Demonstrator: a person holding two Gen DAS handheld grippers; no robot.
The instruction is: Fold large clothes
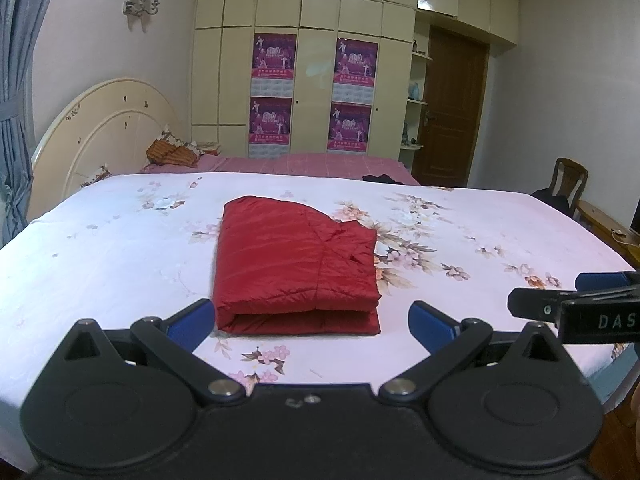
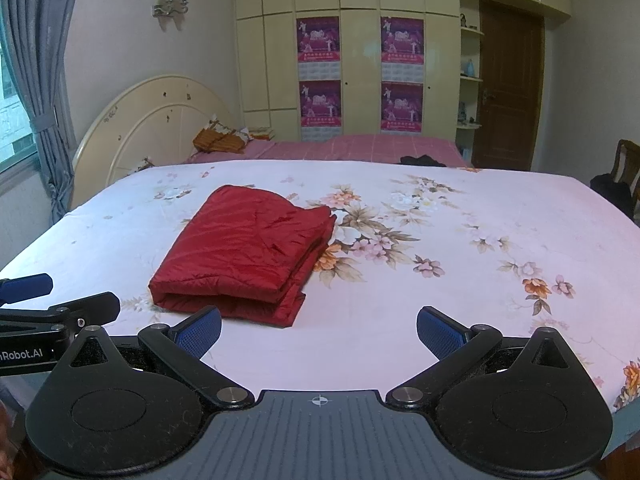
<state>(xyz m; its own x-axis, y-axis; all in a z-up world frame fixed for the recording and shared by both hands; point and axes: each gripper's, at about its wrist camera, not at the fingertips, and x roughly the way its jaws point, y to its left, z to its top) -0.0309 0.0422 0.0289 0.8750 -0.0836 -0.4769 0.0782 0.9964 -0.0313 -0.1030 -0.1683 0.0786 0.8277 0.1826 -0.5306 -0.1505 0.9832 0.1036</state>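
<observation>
Your left gripper (image 1: 312, 320) has its fingers spread wide with nothing between them. The red jacket (image 1: 296, 256) lies folded flat on the flowery bed sheet (image 1: 480, 216), just past the tips of your left fingers and right between them. Your right gripper (image 2: 320, 328) is spread wide too, and holds nothing. From there, the folded jacket sits ahead of the left finger (image 2: 200, 330), a little off to the left side.
</observation>
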